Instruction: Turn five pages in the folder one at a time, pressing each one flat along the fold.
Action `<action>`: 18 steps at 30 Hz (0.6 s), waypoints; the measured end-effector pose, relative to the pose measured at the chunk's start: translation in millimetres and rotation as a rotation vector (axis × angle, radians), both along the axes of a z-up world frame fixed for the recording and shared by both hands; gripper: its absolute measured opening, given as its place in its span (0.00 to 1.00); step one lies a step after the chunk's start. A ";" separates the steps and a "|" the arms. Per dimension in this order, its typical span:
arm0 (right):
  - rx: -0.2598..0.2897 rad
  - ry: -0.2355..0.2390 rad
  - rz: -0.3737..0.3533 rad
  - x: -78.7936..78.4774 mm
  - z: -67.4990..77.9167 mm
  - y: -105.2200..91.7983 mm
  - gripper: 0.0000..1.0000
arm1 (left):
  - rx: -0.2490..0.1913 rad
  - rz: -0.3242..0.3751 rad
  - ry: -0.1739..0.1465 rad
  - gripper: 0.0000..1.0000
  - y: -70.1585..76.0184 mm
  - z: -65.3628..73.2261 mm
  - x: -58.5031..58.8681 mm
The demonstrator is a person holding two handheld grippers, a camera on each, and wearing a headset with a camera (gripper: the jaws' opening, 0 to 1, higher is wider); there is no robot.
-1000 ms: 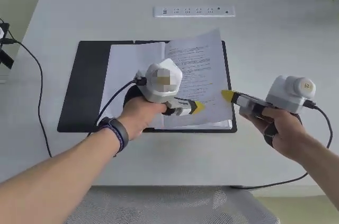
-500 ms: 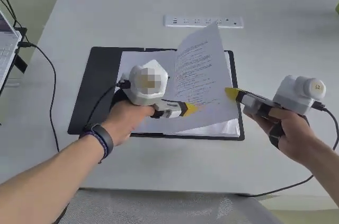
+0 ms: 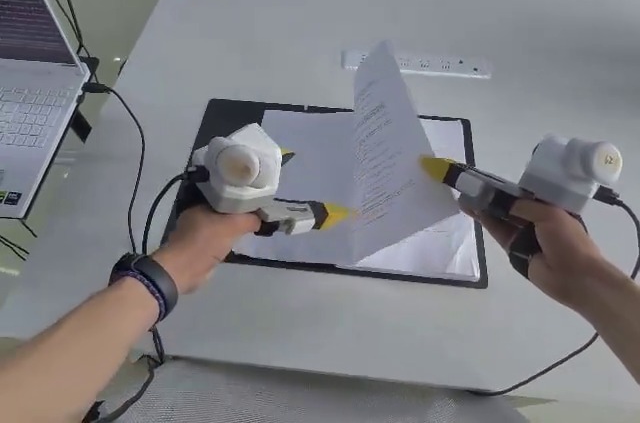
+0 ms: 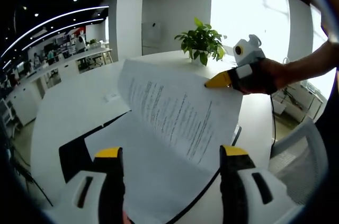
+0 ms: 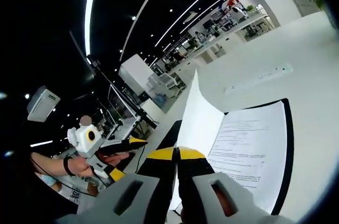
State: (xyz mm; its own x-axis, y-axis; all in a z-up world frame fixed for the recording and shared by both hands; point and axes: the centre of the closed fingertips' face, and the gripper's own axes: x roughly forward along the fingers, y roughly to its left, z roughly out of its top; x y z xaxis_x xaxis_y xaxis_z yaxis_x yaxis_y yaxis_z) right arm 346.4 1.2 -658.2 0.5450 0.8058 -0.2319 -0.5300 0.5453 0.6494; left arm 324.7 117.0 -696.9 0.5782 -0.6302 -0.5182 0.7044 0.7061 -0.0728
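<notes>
The folder lies open and flat on the white table, dead ahead of me at 12 o'clock, with its black left cover bare.

Nearest to me, at about 9 o'clock of the folder, I have the left gripper hovering above the left-hand sheets. Its jaws are spread wide and grip nothing. In its own view the lifted page hangs just ahead of the two yellow tips. Compared with a second ago, it sits further towards the left cover and clear of the sheet.

At 3 o'clock, the right gripper has its jaws pinched together on the free edge of that page, and the right gripper view shows the paper running up from between the tips.

The page is what has changed most. A second ago it was barely raised off the right-hand stack, and half a second ago it leaned over to the right. Now it stands close to upright over the fold, with its printed face turned towards 3 o'clock.

Beyond the folder at 12 o'clock a white power strip lies on the table. At 10 o'clock an open laptop has come into frame because my head turned. A black cable runs down from beside it.
</notes>
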 end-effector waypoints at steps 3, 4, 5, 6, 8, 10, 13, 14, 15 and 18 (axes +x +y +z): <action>0.001 -0.007 0.035 1.6 2.2 17.9 0.00 | 0.002 0.023 -0.004 0.74 14.8 1.9 -2.8; 0.002 -0.009 0.047 2.3 2.7 25.2 0.00 | -0.001 0.034 -0.004 0.74 20.8 2.9 -4.1; 0.004 -0.009 0.054 3.0 2.7 29.6 0.00 | -0.001 0.040 -0.005 0.74 24.4 3.3 -5.0; 0.005 -0.009 0.062 3.5 2.8 34.6 0.00 | 0.000 0.047 -0.006 0.74 28.3 3.8 -6.1; 0.007 -0.010 0.079 3.9 2.7 44.4 0.00 | -0.004 0.066 -0.006 0.74 36.9 6.2 -9.8; 0.007 -0.008 0.100 4.1 1.4 56.4 0.00 | -0.006 0.082 -0.006 0.74 44.2 8.2 -14.0; 0.005 0.002 0.130 3.5 -3.4 73.7 0.00 | -0.004 0.103 -0.007 0.74 55.3 9.7 -19.0; 0.004 0.007 0.137 3.3 -5.2 77.4 0.00 | -0.006 0.110 -0.007 0.74 57.7 10.3 -20.0; 0.001 0.015 0.146 2.6 -8.0 83.3 0.00 | -0.006 0.121 -0.008 0.74 62.6 10.8 -21.9; -0.002 0.030 0.164 1.1 -14.7 95.9 0.00 | -0.008 0.141 -0.006 0.74 71.9 11.7 -26.3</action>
